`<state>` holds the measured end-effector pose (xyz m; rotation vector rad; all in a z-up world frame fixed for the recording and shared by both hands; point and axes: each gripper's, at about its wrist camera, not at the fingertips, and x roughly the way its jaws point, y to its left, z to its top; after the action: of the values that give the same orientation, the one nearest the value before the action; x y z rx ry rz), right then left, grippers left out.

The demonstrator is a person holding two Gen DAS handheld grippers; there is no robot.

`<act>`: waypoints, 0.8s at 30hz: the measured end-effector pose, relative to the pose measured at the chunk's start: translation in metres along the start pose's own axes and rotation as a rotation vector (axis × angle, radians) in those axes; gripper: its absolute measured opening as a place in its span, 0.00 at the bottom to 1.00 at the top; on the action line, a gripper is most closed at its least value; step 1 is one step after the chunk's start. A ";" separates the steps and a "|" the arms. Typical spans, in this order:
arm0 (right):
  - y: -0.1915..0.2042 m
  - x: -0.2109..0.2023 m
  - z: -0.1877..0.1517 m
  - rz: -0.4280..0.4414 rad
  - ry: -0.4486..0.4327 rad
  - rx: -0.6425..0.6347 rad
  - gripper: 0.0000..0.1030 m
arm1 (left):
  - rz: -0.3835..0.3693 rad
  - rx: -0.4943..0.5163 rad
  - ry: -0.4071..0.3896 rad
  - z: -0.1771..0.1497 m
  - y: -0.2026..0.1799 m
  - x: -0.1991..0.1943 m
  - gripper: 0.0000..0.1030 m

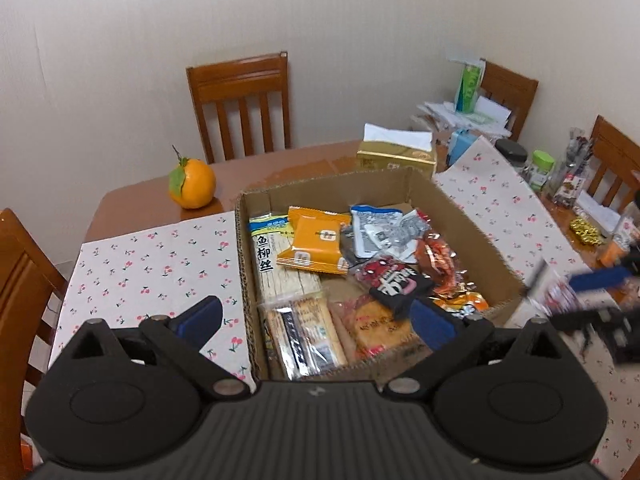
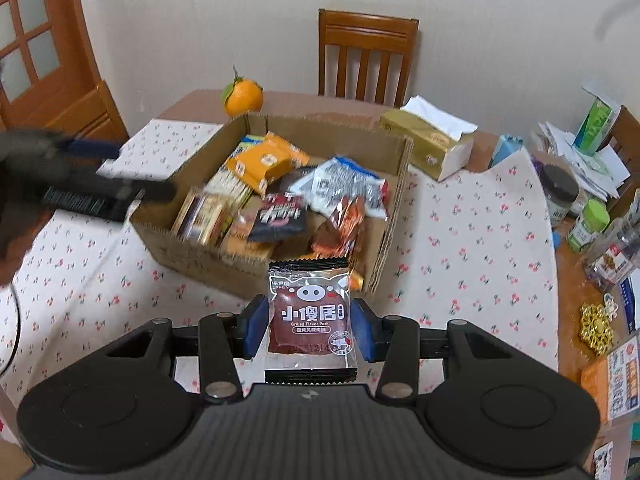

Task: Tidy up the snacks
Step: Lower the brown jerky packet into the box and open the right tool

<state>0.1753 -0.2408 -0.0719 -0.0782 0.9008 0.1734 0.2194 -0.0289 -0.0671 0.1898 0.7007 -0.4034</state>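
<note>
An open cardboard box (image 1: 472, 224) (image 2: 396, 184) on the cherry-print tablecloth holds several snack packets: an orange packet (image 1: 314, 246), a fish-strip pack (image 1: 276, 264), a black packet (image 1: 394, 282) and others. My left gripper (image 1: 316, 318) is open and empty above the box's near edge. My right gripper (image 2: 310, 326) is shut on a dark red pork jerky packet (image 2: 310, 320), held upright just in front of the box's near wall. The right gripper shows blurred at the right in the left wrist view (image 1: 592, 280); the left gripper shows blurred at the left in the right wrist view (image 2: 92, 172).
An orange fruit (image 1: 192, 184) (image 2: 243, 98) and a gold tissue box (image 1: 396, 156) (image 2: 430, 146) sit behind the box. Jars (image 2: 588, 224), papers and packets crowd the table's right side. Wooden chairs (image 1: 240, 104) stand around the table.
</note>
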 end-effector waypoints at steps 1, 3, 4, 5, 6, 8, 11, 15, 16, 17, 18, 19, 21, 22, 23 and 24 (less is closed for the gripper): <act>-0.001 0.000 0.003 -0.003 -0.007 0.001 0.49 | 0.001 -0.001 -0.009 -0.003 -0.002 -0.004 0.98; -0.003 0.000 0.011 -0.010 -0.025 0.004 0.49 | 0.009 -0.003 -0.021 -0.009 -0.004 -0.010 0.98; -0.005 0.001 0.015 -0.012 -0.032 0.007 0.49 | 0.012 -0.005 -0.023 -0.011 -0.005 -0.013 0.98; -0.007 0.002 0.021 -0.013 -0.041 0.013 0.49 | 0.016 -0.007 -0.027 -0.013 -0.006 -0.014 0.98; -0.008 0.002 0.025 -0.013 -0.050 0.018 0.49 | 0.019 -0.008 -0.031 -0.016 -0.006 -0.015 0.98; -0.010 0.006 0.034 -0.016 -0.061 0.024 0.49 | 0.023 -0.011 -0.031 -0.020 -0.006 -0.015 0.98; -0.011 0.014 0.048 -0.020 -0.071 0.025 0.49 | 0.050 -0.023 -0.023 -0.027 -0.003 -0.017 0.98; -0.013 0.029 0.062 -0.027 -0.062 0.033 0.49 | 0.090 -0.035 -0.027 -0.036 0.004 -0.022 0.98; -0.014 0.034 0.065 -0.027 -0.058 0.040 0.49 | 0.102 -0.035 -0.028 -0.037 0.005 -0.022 0.98; -0.015 0.039 0.067 -0.026 -0.053 0.045 0.49 | 0.109 -0.035 -0.031 -0.039 0.007 -0.023 0.98; -0.014 0.043 0.069 -0.026 -0.048 0.048 0.49 | 0.113 -0.038 -0.032 -0.041 0.009 -0.024 0.98; -0.014 0.047 0.071 -0.029 -0.046 0.051 0.49 | 0.115 -0.043 -0.029 -0.042 0.011 -0.024 0.98; -0.013 0.053 0.075 -0.030 -0.038 0.055 0.49 | 0.118 -0.050 -0.027 -0.043 0.013 -0.024 0.98; -0.012 0.056 0.076 -0.031 -0.034 0.058 0.49 | 0.121 -0.052 -0.028 -0.044 0.014 -0.024 0.98; -0.012 0.059 0.077 -0.036 -0.031 0.060 0.50 | 0.124 -0.052 -0.030 -0.044 0.016 -0.024 0.98; -0.010 0.062 0.077 -0.043 -0.026 0.058 0.51 | 0.128 -0.053 -0.031 -0.043 0.017 -0.024 0.98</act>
<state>0.2747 -0.2326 -0.0728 -0.0410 0.8769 0.1077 0.1843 0.0066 -0.0832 0.1765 0.6642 -0.2649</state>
